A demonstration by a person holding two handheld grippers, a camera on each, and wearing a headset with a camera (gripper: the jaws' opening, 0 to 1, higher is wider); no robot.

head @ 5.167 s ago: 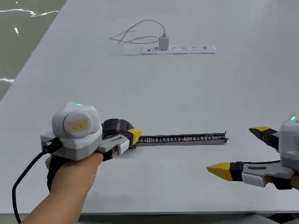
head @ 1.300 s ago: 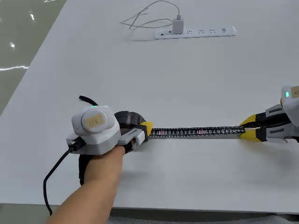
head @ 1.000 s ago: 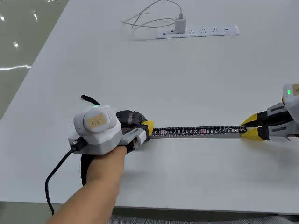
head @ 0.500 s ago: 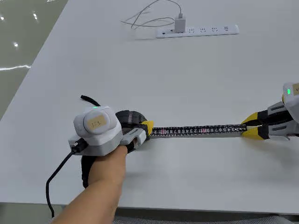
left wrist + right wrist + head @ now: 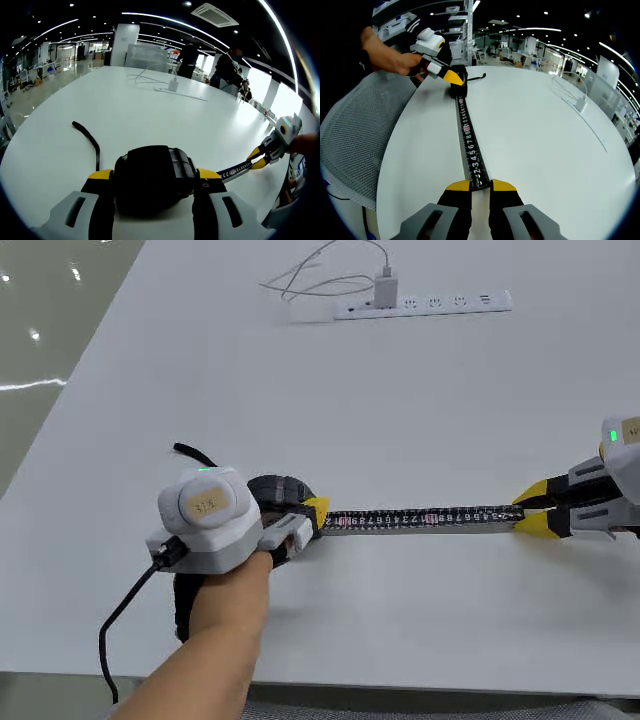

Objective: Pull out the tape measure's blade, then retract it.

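Observation:
A black tape measure case [image 5: 280, 495] rests on the white table [image 5: 400, 420], with my left gripper [image 5: 298, 523] shut around it. In the left gripper view the case [image 5: 152, 172] fills the gap between the yellow fingertips [image 5: 100, 174]. The black numbered blade [image 5: 420, 517] lies flat on the table, running right to my right gripper [image 5: 533, 510], which is shut on its end hook. Along the right gripper view the blade [image 5: 469, 145] runs from my right gripper [image 5: 480, 186] back to the case [image 5: 459, 82].
A white power strip [image 5: 425, 303] with a charger and a looped white cable lies at the far side. The case's black strap [image 5: 186, 451] trails to the left on the table. A grey mesh chair [image 5: 350, 150] stands at the table's near edge.
Since 5.2 s ago my right gripper has come to the blade's end and shut on it. Over the last second both grippers and the blade have hardly moved.

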